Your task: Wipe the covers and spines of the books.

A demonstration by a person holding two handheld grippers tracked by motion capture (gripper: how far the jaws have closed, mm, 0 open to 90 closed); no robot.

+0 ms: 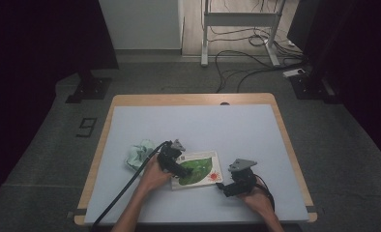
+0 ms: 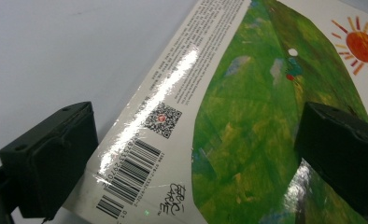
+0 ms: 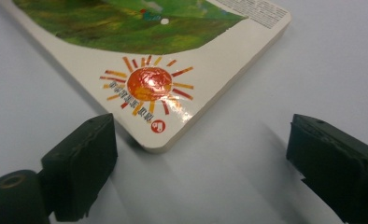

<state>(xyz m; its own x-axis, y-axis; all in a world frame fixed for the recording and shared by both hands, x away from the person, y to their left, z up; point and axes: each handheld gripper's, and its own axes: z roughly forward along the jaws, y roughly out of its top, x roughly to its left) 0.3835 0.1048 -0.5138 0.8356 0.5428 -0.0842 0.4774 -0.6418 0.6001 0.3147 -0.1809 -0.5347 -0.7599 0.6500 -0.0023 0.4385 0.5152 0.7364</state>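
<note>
A board book (image 1: 197,169) with a green leaf and a red sun on its cover is being observed lying flat on the desk (image 1: 246,130). The left hand-held gripper (image 1: 179,170) is being held over the book's barcode side, jaws spread wide, nothing gripped. The right hand-held gripper (image 1: 222,187) is being held at the sun corner, jaws wide apart, the corner just short of them and untouched. A crumpled pale green cloth (image 1: 139,153) is lying beside the left hand (image 1: 154,176)

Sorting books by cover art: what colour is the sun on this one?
Orange-red sun with striped rays, clearest in the right gripper view.
</note>
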